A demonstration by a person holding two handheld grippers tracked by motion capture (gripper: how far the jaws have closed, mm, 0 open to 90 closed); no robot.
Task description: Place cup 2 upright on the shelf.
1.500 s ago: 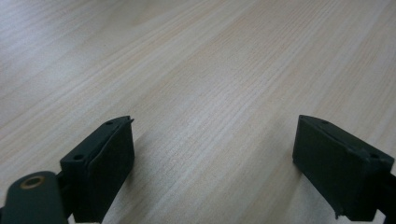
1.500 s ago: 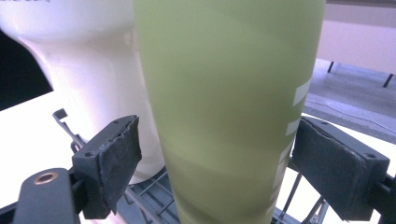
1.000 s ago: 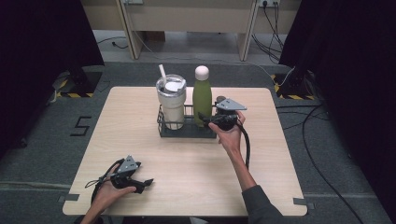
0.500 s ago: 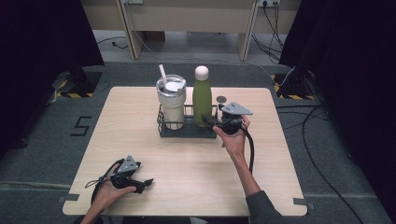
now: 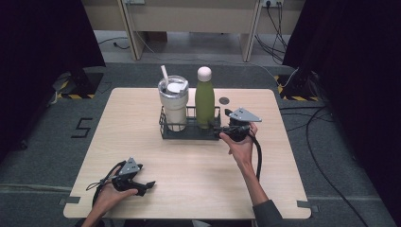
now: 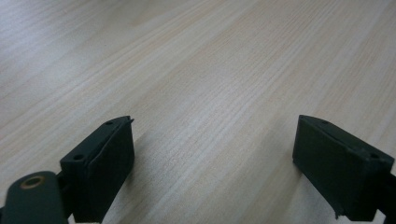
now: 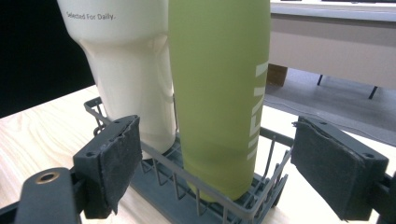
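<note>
The tabletop [image 5: 142, 118] carries everything here, and I take the dark wire rack [image 5: 189, 131] near its middle as the landmark for all places. Inside the rack stand two vessels, upright and side by side: a cream tumbler [image 5: 173, 101] with lid and straw in the left end, and a green bottle [image 5: 204, 97] with a pale cap in the right end, its base seated behind the rack's low rim. The rim probably keeps both from tipping when nudged.

My right gripper [image 5: 218, 132] sits level at the rack's right end, aimed at the bottle's lower body. In the right gripper view my fingers [image 7: 116, 158] stand apart on either side of the bottle [image 7: 219, 93] without pressing it, and they have just been opening a little; nothing is held. The low, level approach seems chosen to take the bottle around its body above the rim.

My left gripper [image 5: 147, 184] rests well apart from the rack, toward the near left corner, its fingers [image 6: 105, 163] wide open over bare wood, holding nothing, out of the way.
</note>
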